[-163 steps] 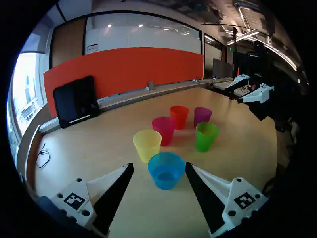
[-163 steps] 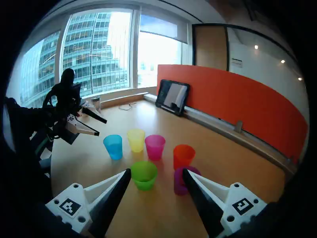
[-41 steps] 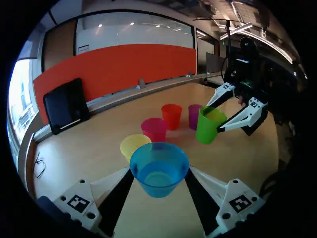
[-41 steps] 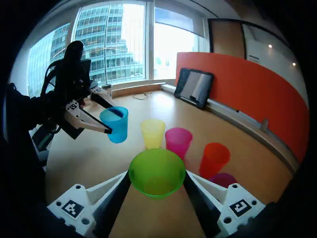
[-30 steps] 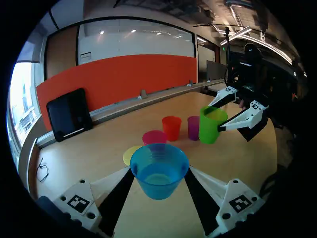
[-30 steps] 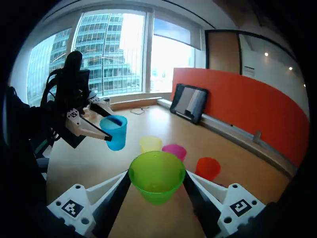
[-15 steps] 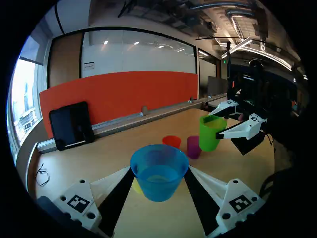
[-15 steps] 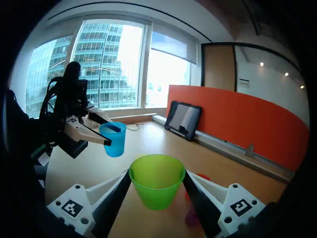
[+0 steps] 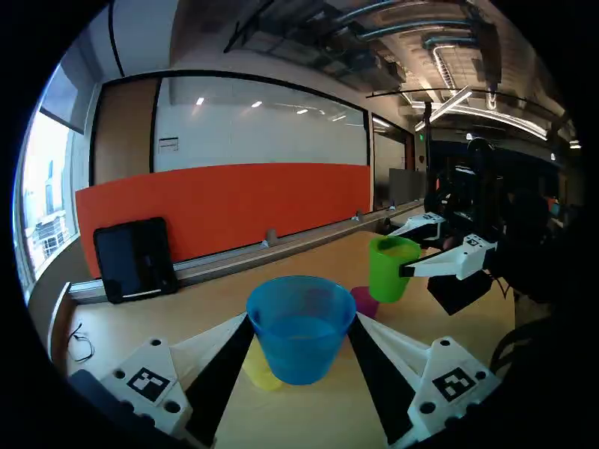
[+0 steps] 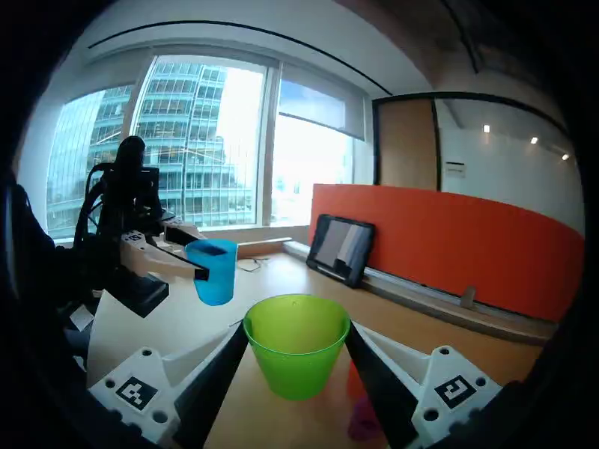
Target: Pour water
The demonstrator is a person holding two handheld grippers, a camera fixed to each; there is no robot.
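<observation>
1. The left tool is clamped on the blue cup, a finger on each side. The cup is upright in the air above the desk, with water in it. The tapered wall could slip in that clamp once the cup is tipped, spilling the water early.
2. The right tool is clamped on the green cup, also raised and upright, well apart from the blue one. Tilting before the rims meet, or tilting too fast, would put water on the desk.
3. Below, a yellow cup and a purple cup stand on the pale wooden desk. A low pass could knock them over.
4. A loose cable lies near the desk's left edge, and spilled water could run to it. A dark tablet leans at the far edge, in front of an orange partition. Tall windows light the room.
</observation>
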